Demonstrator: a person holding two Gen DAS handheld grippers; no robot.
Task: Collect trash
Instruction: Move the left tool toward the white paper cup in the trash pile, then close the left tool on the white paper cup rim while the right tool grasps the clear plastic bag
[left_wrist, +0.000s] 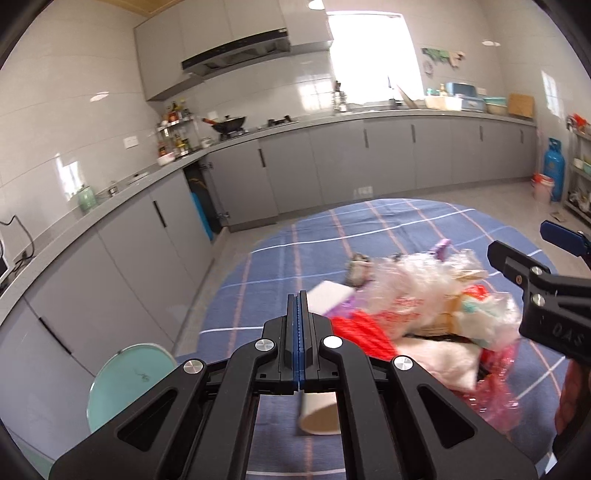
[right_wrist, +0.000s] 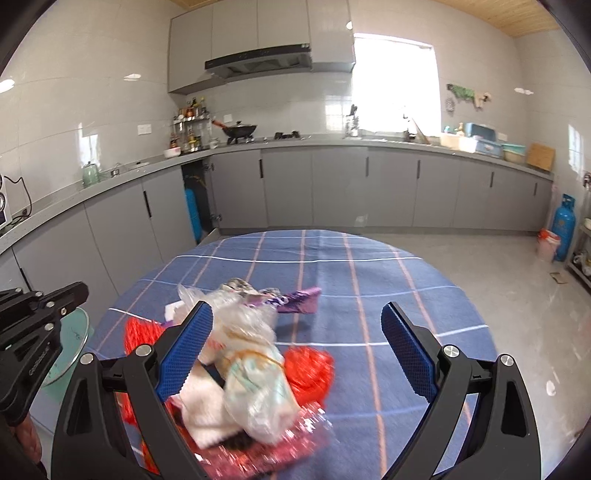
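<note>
A heap of trash (right_wrist: 255, 354) lies on the round table with the blue checked cloth (right_wrist: 351, 266): clear plastic bags, white tissue, red netting (right_wrist: 310, 365), a pink wrapper and a purple wrapper (right_wrist: 299, 299). My right gripper (right_wrist: 297, 314) is open above the heap, its left finger over the bags and nothing pressed between the pads. In the left wrist view my left gripper (left_wrist: 299, 295) is shut, pads together with nothing between them, just left of the heap (left_wrist: 417, 295). A paper cup (left_wrist: 319, 413) lies on its side beneath it. The right gripper (left_wrist: 517, 238) shows at the right edge.
A teal round stool (left_wrist: 129, 376) stands beside the table on the left. Grey kitchen cabinets (left_wrist: 332, 166) and a worktop run along the far walls. A blue gas cylinder (right_wrist: 563, 229) and a white bucket (right_wrist: 548, 243) stand at the far right on the tiled floor.
</note>
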